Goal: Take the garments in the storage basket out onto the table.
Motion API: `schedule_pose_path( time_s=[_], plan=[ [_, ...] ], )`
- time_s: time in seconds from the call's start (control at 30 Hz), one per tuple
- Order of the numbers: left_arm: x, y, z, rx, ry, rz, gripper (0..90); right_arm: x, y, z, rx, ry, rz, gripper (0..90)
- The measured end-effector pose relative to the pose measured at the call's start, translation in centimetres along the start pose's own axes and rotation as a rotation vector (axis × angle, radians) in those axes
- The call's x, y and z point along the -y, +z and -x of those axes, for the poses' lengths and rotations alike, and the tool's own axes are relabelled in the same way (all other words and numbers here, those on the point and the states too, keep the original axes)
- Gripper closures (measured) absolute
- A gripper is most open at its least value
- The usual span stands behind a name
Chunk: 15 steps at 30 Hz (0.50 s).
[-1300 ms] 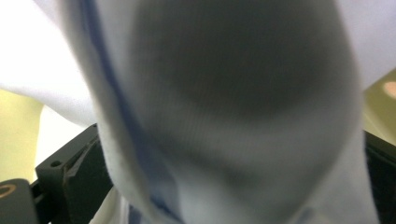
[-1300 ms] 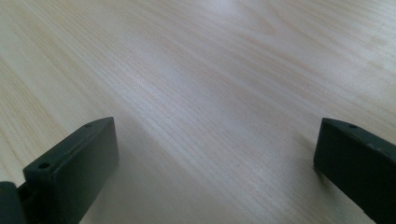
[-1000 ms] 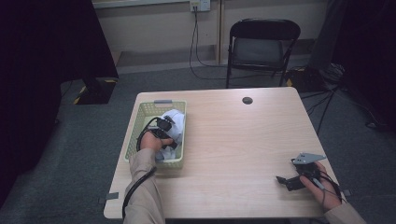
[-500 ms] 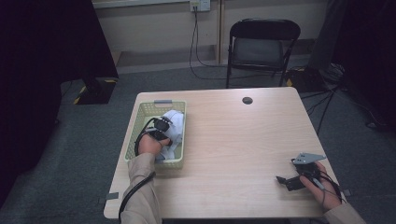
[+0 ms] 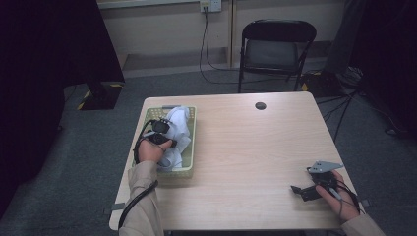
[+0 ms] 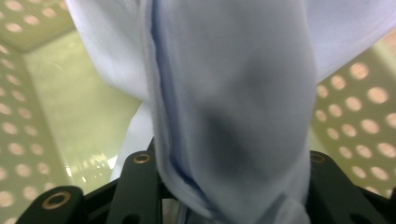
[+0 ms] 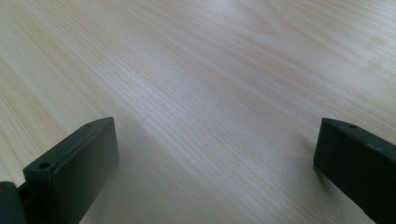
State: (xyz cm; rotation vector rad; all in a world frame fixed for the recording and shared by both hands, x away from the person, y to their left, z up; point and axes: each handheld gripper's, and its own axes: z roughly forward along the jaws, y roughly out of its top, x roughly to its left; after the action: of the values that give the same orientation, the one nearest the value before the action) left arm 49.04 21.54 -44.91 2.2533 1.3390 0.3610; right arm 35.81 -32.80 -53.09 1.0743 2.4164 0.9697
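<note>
Left gripper (image 5: 164, 129) clamped the white cloth (image 5: 178, 129) in the far-left basket (image 5: 193, 142); right gripper (image 5: 301, 189) gaped wide, near right.

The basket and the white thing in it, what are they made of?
The basket looks like pale green plastic, slightly glossy: the left gripper view shows smooth walls punched with rows of round holes. The white thing looks like soft woven cloth, matte, with folds and a stitched seam. Which fibre it is can't be told.
</note>
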Motion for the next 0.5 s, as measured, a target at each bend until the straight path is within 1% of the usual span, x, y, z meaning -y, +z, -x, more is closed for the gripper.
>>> schedule_pose_path(
  time_s=[0.13, 0.17, 0.23, 0.33, 0.4, 0.5],
  plan=[
    [-0.3, -1.2, 0.0, 0.016, -0.014, 0.057, 59.4, 0.0, 0.0, 0.0, 0.0, 0.0, 0.0, 0.0],
    [-0.3, -1.4, -0.1, 0.016, -0.008, 0.062, 59.4, 0.0, 0.0, 0.0, 0.0, 0.0, 0.0, 0.0],
    [-0.5, -1.8, 0.0, 0.017, -0.013, 0.077, 59.4, 0.0, 0.0, 0.0, 0.0, 0.0, 0.0, 0.0],
    [-0.6, -2.5, 0.1, 0.019, -0.01, 0.095, 59.4, 0.0, 0.0, 0.0, 0.0, 0.0, 0.0, 0.0],
    [-0.7, -2.9, 0.2, 0.037, -0.014, 0.11, 59.4, 0.0, 0.0, 0.0, 0.0, 0.0, 0.0, 0.0],
    [-0.9, -3.6, 0.4, 0.04, -0.01, 0.129, 59.4, 0.0, 0.0, 0.0, 0.001, 0.001, 0.0, 0.0]
  ],
)
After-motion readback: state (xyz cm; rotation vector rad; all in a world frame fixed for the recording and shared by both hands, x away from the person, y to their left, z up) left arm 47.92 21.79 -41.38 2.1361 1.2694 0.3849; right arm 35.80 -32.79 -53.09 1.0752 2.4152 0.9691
